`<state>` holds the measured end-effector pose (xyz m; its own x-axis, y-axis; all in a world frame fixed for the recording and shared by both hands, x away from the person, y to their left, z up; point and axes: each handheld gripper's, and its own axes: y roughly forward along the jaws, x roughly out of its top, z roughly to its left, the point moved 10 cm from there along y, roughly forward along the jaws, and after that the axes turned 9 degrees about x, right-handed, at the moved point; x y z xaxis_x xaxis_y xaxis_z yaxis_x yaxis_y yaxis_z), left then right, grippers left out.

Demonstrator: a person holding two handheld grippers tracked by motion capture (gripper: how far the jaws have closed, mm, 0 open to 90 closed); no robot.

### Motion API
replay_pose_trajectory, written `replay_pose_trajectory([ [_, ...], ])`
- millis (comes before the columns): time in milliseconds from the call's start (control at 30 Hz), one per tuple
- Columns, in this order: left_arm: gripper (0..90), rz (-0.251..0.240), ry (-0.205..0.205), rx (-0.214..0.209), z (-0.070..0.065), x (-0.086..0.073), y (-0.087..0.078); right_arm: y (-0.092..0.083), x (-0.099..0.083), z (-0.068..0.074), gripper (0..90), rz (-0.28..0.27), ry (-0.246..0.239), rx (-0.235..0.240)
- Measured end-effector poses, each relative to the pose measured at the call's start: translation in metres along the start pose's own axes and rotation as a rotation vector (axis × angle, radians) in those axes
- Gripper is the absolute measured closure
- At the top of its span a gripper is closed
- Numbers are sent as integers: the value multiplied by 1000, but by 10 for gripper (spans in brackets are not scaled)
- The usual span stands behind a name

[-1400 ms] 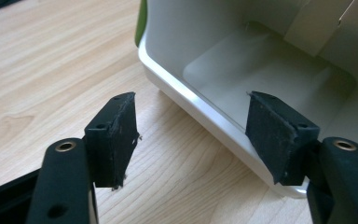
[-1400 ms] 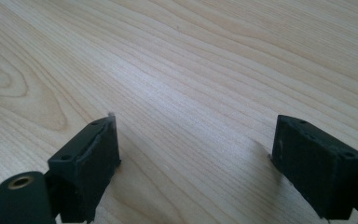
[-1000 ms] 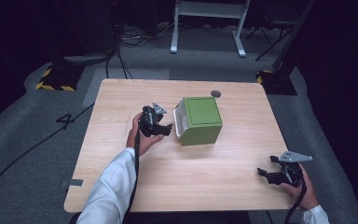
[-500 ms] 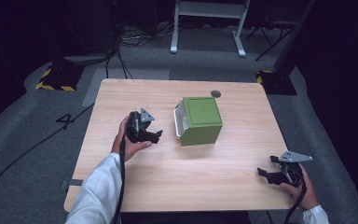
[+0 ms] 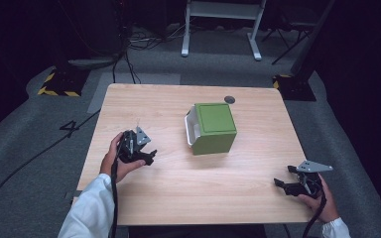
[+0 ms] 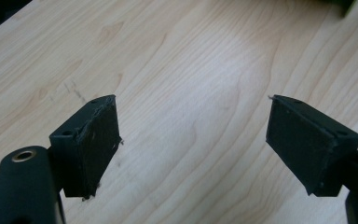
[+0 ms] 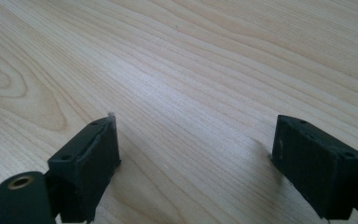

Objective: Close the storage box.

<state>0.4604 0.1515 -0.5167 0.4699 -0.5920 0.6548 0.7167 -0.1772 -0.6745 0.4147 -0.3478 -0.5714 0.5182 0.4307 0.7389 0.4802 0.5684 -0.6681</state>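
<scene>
A green box [image 5: 215,128] sits a little right of the middle of the light wooden tabletop [image 5: 178,198]. It has a flat green top, and a white part shows along the side facing the person's left. Just behind it, near the far edge, lies a small dark round disc [image 5: 229,99], apart from the box.

The left tongs [image 5: 146,156] are held by the left hand [image 5: 116,159] near the left-front part of the tabletop, well apart from the box and pointing roughly toward it. In the left gripper view the 2 black jaws stand wide apart with only bare wood between them; a sliver of green shows at the top right corner. A white sleeve [image 5: 87,210] covers the forearm, and a cable trails back along it.

The right tongs [image 5: 281,184] are held by the right hand [image 5: 322,198] near the right-front corner, low over the wood and well apart from the box, a grey 3-cornered plate on top. In the right gripper view its 2 jaws are likewise spread wide, nothing between them but wood grain.

Grey floor [image 5: 39,119] surrounds the tabletop, with a painted 4 at the left.
</scene>
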Motion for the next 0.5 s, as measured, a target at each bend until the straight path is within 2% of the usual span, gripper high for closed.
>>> replay_pose_trajectory([
  [267, 173, 26, 29, 22, 1, -28, -9, 0, 0, 0, 148, 2, 7, 3],
  [500, 173, 54, 21, 10, -2, -53, -13, 0, 0, 0, 148, 2, 7, 2],
])
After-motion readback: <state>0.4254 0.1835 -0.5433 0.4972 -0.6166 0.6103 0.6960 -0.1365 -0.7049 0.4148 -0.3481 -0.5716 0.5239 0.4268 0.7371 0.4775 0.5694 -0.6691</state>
